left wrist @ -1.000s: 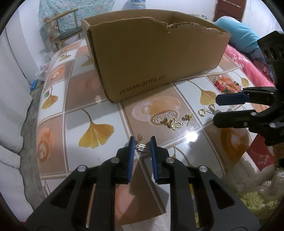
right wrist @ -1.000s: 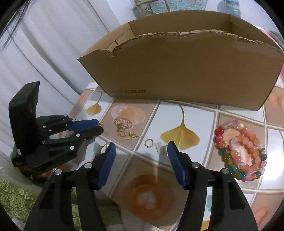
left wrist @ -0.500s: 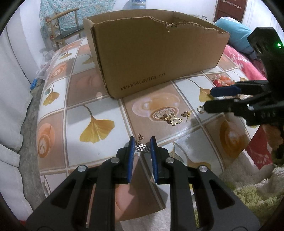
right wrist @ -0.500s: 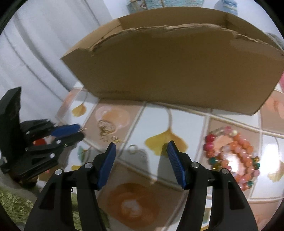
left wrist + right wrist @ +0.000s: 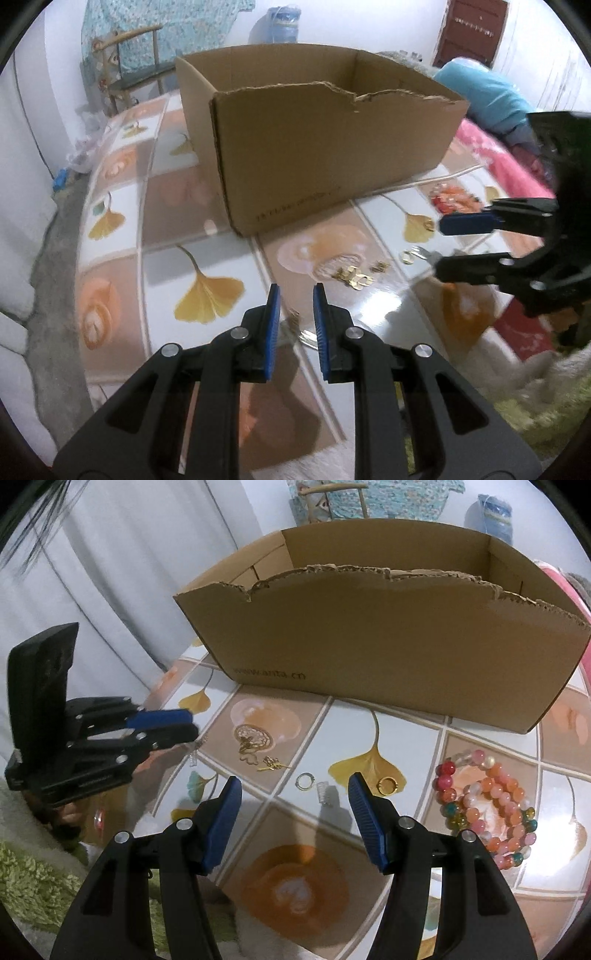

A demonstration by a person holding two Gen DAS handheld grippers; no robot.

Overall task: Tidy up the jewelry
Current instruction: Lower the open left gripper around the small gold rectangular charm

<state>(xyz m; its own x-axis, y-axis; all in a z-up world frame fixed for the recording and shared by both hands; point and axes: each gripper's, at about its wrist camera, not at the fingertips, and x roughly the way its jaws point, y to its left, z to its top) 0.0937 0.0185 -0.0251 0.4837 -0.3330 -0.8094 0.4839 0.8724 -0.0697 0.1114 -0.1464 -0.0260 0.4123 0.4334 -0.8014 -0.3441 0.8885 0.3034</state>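
right gripper (image 5: 295, 777) wide, empty | silver earring (image 5: 322, 792) lay on table (image 5: 295, 886) between its fingers, ring (image 5: 305, 781) just beside | left gripper (image 5: 296, 286) narrow, hold unclear | best: drop straight, squeeze slowly, miss ring, then box (image 5: 369, 635)

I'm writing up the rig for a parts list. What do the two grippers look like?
Both match: the left gripper and right gripper have matte black angular plastic linkage arms with triangular cut-outs, silver round pivot screws, and flat blue ribbed pads on the fingers. No cables or sleeves show. Seen from the side, each carries a black block behind.
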